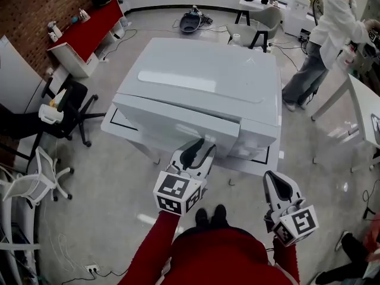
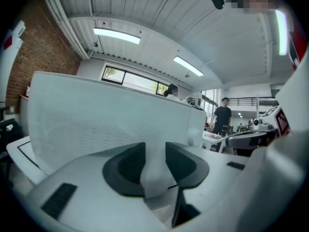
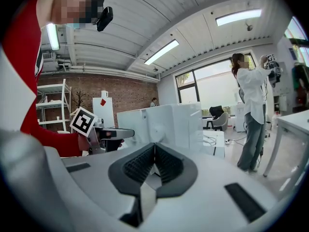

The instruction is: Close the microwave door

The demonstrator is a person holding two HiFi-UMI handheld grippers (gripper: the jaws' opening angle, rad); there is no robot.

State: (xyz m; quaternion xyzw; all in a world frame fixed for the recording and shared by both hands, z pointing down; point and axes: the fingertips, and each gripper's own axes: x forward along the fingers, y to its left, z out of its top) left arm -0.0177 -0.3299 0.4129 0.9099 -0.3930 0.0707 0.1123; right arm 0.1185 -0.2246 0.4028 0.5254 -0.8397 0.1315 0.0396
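Currently the big white boxy microwave (image 1: pixel 202 82) sits on a low white table (image 1: pixel 116 127), mid-room, directly in front of the operator. Its white door (image 1: pixel 172 120) stands ajar, angled out from the front face. Smooth glossy shell; in the left gripper view the door (image 2: pixel 96 124) shows a fine perforated mesh panel.

Table margin is thin: the microwave nearly fills the top, with only a narrow strip showing at the left and right front corners. Grey floor (image 1: pixel 107 212) is open on the near side. A black office chair (image 1: pixel 65 108) and a white chair (image 1: pixel 35 180) sit well off to the left, and a person in a white coat (image 1: pixel 332 34) stands far right, well apart.

Left gripper (image 1: pixel 200 146) is clamped on the door's edge; a white edge fills the gap between its dark pads (image 2: pixel 126 166). Right gripper (image 1: pixel 277 181) hangs beside it, clear of the microwave, ribbed jaws pressed together on nothing.
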